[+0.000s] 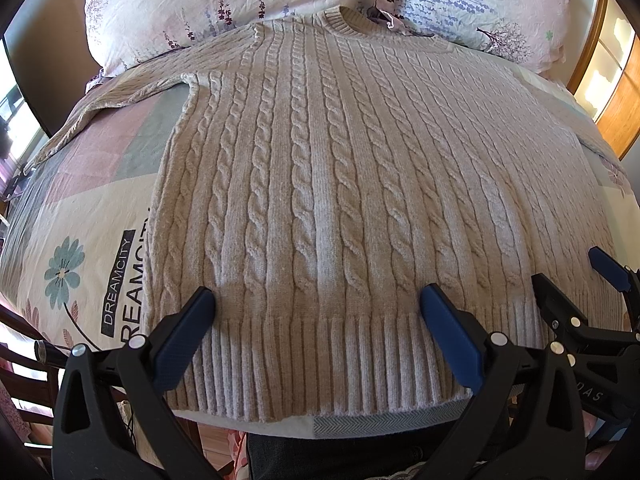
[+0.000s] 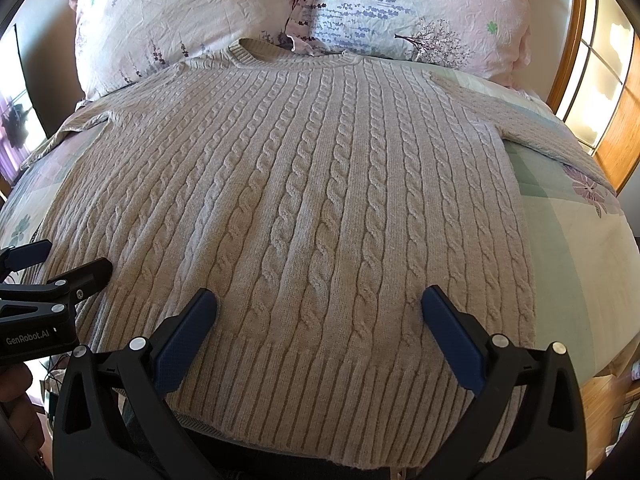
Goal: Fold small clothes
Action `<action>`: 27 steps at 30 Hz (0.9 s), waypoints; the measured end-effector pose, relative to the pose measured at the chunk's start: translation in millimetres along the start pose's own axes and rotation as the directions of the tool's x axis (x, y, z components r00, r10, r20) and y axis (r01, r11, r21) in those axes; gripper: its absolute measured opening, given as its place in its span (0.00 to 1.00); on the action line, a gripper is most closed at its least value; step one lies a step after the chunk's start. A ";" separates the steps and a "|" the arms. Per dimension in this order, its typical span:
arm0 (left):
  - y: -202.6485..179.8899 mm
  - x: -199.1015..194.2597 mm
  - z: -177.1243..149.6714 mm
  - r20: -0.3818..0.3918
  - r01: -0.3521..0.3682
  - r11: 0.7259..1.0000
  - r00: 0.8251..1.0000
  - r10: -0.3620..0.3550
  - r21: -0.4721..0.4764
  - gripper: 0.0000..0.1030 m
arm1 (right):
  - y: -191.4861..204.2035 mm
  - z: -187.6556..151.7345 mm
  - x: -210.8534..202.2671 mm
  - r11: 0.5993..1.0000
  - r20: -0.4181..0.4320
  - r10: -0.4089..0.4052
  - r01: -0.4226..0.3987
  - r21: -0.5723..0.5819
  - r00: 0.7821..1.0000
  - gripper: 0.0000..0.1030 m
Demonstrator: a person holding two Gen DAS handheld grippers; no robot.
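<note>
A beige cable-knit sweater (image 1: pixel 320 184) lies flat and face up on the bed (image 1: pixel 80 208), collar at the far end touching the two floral pillows (image 2: pixel 192 20), ribbed hem (image 2: pixel 320 392) at the near edge, both sleeves spread out to the sides. The left gripper (image 1: pixel 318 308) and the right gripper (image 2: pixel 319 308) hover side by side just above the hem, each with its fingers (image 1: pixel 188 332) spread wide and holding nothing.

Nothing is folded yet, so I judge the step in hand to be the first grasp. To do it well, each gripper should move outward towards its own bottom corner instead of staying near the middle, then pinch both layers of the thick rib together so the back panel comes along. The knit looks heavy and stretchy; lifting both corners evenly and low should keep the cables straight and stop the body dragging crooked across the quilt.
</note>
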State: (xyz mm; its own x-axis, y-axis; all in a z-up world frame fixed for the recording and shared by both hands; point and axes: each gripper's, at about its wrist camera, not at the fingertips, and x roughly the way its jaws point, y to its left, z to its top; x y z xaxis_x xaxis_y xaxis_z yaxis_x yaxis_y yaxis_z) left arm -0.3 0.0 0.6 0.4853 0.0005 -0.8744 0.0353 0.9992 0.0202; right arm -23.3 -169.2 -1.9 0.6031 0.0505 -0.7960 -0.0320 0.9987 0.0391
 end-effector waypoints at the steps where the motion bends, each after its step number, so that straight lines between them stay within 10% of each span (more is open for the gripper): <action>1: 0.0 -0.1 0.0 0.001 0.000 1.000 1.000 0.000 0.000 0.98 | 0.1 0.0 -0.1 1.000 0.000 0.000 0.000 0.000 1.000 0.99; 22: 0.2 -2.0 -4.7 0.049 0.000 1.000 0.999 0.000 -0.001 0.98 | -2.0 -0.6 -6.6 0.998 0.063 0.040 -0.037 -0.046 0.997 0.99; 27: 11.2 -4.5 -2.6 0.077 0.058 0.998 0.995 -0.059 0.012 0.98 | -81.9 34.1 -27.6 0.985 0.170 0.099 -0.121 0.121 0.980 0.99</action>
State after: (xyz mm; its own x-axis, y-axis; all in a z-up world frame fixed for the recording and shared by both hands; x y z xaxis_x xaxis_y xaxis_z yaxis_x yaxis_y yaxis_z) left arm -4.3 11.2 3.5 0.5486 -0.0613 -0.8339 0.0736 0.9970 -0.0248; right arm -10.1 -252.3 37.4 0.7234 0.1492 -0.6742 -0.0077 0.9781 0.2081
